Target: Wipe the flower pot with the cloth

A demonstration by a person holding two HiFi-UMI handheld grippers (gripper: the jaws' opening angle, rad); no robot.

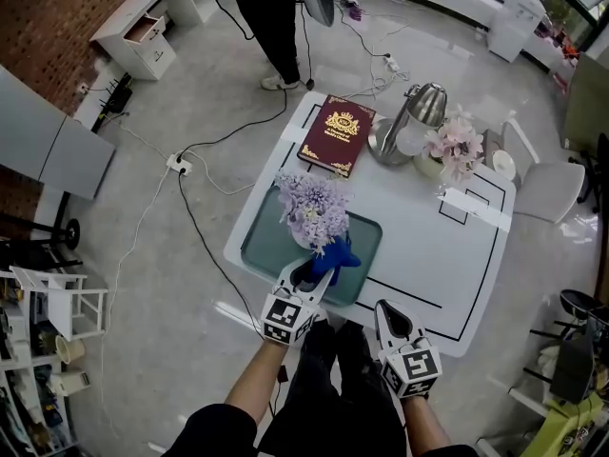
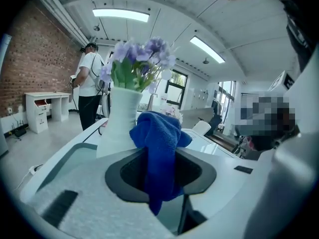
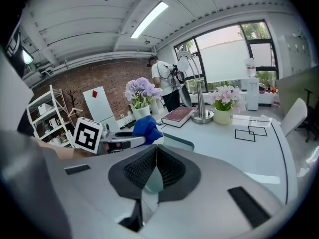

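Left gripper (image 1: 322,269) clamps a bunched blue cloth (image 2: 158,148) beside the tall white flower pot (image 2: 119,121). Right gripper (image 1: 388,314) sits clenched, empty.

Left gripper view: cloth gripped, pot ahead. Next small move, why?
Probably ease the left gripper slightly left, pressing the blue cloth against the white flower pot: the cloth is clamped and sits just right of the pot's wall.

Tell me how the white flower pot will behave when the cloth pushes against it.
The flower pot is tall with a bushy bouquet on top, so it probably tips under a high sideways push. It looks like smooth ceramic, likely rigid and breakable if toppled. The cloth, drooping from the left tongs, should soften contact.
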